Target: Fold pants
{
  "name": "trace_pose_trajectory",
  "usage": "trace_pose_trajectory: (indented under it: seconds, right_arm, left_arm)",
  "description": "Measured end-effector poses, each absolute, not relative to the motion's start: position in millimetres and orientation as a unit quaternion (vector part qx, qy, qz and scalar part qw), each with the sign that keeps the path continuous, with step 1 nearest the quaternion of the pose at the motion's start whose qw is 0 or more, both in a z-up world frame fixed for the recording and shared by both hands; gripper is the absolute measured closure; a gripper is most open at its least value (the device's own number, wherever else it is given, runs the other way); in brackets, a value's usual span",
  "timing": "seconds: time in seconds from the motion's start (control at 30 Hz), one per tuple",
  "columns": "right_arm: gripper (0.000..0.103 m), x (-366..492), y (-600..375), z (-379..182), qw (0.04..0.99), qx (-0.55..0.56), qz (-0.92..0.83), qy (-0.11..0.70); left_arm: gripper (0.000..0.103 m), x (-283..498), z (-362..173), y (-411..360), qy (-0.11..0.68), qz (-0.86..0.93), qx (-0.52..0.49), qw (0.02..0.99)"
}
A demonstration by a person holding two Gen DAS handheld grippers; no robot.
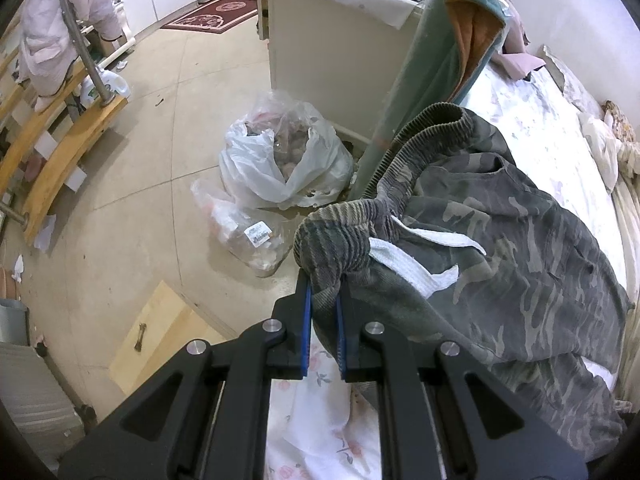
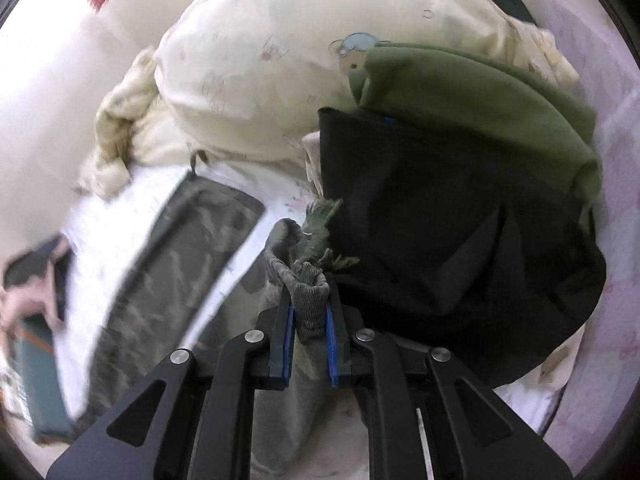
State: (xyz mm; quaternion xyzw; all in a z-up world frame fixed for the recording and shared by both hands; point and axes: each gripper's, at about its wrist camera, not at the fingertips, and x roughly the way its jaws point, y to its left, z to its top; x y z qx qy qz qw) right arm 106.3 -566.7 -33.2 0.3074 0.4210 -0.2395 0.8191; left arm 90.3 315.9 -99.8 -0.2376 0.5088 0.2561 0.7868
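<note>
Because each gripper pinches a bunch of the ribbed waistband, the pants (image 1: 500,240) hang between them by their top edge, probably so the legs can drop straight before a fold. Left gripper (image 1: 323,300) has its blue pads narrowed onto the waistband (image 1: 340,240) near the white drawstring (image 1: 416,268); from there the camouflage cloth spreads over the flowered bed sheet (image 1: 320,420). Right gripper (image 2: 308,312) clamps another ribbed bunch, with one pant leg (image 2: 180,248) lying flat on the sheet to its left. Beyond it, dark clothes (image 2: 440,232) and a cream quilt (image 2: 260,60) crowd the bed, leaving little room to lay the pants out.
</note>
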Motion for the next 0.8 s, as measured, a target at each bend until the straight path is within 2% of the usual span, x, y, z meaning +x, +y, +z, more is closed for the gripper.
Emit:
trace_pose_trajectory:
  seconds: [0.4,0.53,0.57,0.63,0.67,0.7,0.8]
  right_arm:
    - [0.089,107,-567,-87,0.809,0.243,-0.3,0.443]
    - [0.082,92,-587,-97,0.783,0.258,-0.327,0.462]
    - [0.079,86,-591,-96,0.78,0.282,-0.322,0.457]
    - [0.059,75,-589,-86,0.788,0.295,-0.313,0.44]
    - [0.041,72,-586,-81,0.792,0.289,-0.317,0.435]
    - [0.037,67,-581,-74,0.796,0.281,-0.325,0.427]
    - [0.037,54,-563,-66,0.803,0.301,-0.292,0.423]
  left_arm:
    - [0.095,85,-104,310,0.501,0.263,-0.223,0.794]
    - [0.095,85,-103,303,0.495,0.272,-0.216,0.797]
    - [0.095,85,-102,302,0.494,0.273,-0.215,0.797]
    - [0.095,85,-101,300,0.493,0.274,-0.21,0.798]
    - [0.095,86,-101,299,0.493,0.275,-0.208,0.798]
    - [0.095,86,-101,300,0.494,0.276,-0.208,0.798]
    - [0.095,87,-104,301,0.497,0.278,-0.209,0.795]
